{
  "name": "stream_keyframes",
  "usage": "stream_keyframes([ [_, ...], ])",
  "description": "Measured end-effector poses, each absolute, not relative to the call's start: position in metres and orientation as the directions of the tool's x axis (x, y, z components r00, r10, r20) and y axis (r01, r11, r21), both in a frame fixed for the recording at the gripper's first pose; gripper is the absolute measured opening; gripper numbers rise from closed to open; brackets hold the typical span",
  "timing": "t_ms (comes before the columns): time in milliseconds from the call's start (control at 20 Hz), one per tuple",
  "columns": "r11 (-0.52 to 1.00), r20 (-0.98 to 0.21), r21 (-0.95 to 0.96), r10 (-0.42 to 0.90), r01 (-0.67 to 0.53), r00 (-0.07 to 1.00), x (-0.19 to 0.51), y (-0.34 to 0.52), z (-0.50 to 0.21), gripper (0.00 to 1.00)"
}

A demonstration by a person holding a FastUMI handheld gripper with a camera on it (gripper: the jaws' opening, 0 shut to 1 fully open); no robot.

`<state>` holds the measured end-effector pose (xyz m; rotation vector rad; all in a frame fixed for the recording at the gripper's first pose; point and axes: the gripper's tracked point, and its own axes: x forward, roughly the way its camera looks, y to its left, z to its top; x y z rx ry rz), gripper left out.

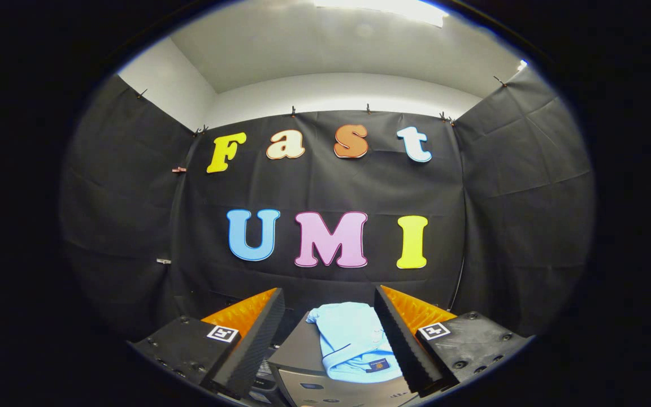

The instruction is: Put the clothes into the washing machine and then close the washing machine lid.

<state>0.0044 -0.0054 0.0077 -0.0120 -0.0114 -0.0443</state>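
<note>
The claw [328,339] hangs released, its two fingers spread wide apart and gripping nothing. Between the fingers, lower down, sits the washing machine [303,362], a dark grey appliance with a closed flat lid and a paler front panel carrying small controls. A folded light blue garment [354,345] lies on top of that lid, closer to the right finger, a small dark label at its near hem. Beyond it hangs the booth's black cloth wall [325,186], creased and clipped up under a white ceiling.

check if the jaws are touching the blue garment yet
Cannot tell. In the gripper view the open gripper straddles the blue garment lying on the washing machine; one jaw overlaps its edge, so contact is unclear.
</note>
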Motion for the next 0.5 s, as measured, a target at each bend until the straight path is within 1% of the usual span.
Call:
stream_keyframes([
  [500, 0.997, -0.015, 0.003, -0.074, 0.074, 0.997, 0.018, -0.021, 0.005, 0.99],
])
